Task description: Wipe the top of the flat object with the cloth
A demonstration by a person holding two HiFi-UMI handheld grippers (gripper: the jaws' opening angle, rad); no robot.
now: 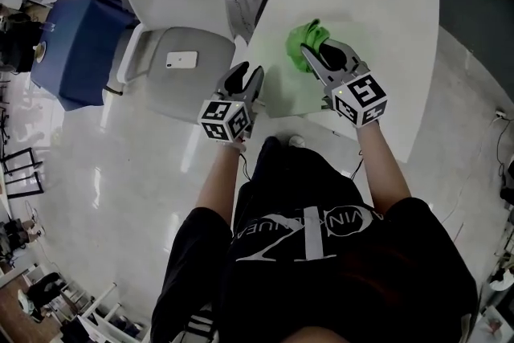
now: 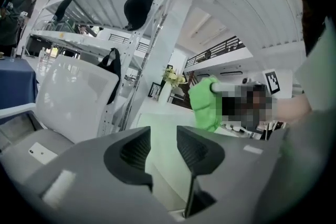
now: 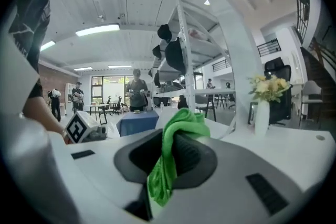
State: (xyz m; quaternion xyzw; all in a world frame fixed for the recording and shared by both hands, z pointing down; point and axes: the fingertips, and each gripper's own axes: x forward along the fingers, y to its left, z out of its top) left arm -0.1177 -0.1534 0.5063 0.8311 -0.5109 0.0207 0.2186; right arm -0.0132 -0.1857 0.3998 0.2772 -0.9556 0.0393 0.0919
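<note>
A pale green flat sheet (image 1: 277, 88) lies on the white table (image 1: 385, 20) near its front left edge. Over the sheet's far right part my right gripper (image 1: 317, 54) is shut on a bright green cloth (image 1: 307, 38). In the right gripper view the cloth (image 3: 176, 139) hangs pinched between the jaws (image 3: 165, 157). My left gripper (image 1: 249, 76) sits at the sheet's near left edge and is open. In the left gripper view its jaws (image 2: 164, 147) stand apart with nothing between the pads; the sheet (image 2: 160, 131) and the cloth (image 2: 205, 102) show beyond them.
To the left of the table stands a grey chair (image 1: 173, 52) with a white phone (image 1: 181, 59) on its seat. Further left is a blue-covered table (image 1: 72, 44). A white vase of flowers (image 3: 262, 113) stands on the table, and a white rack (image 2: 105, 2) holds dark caps.
</note>
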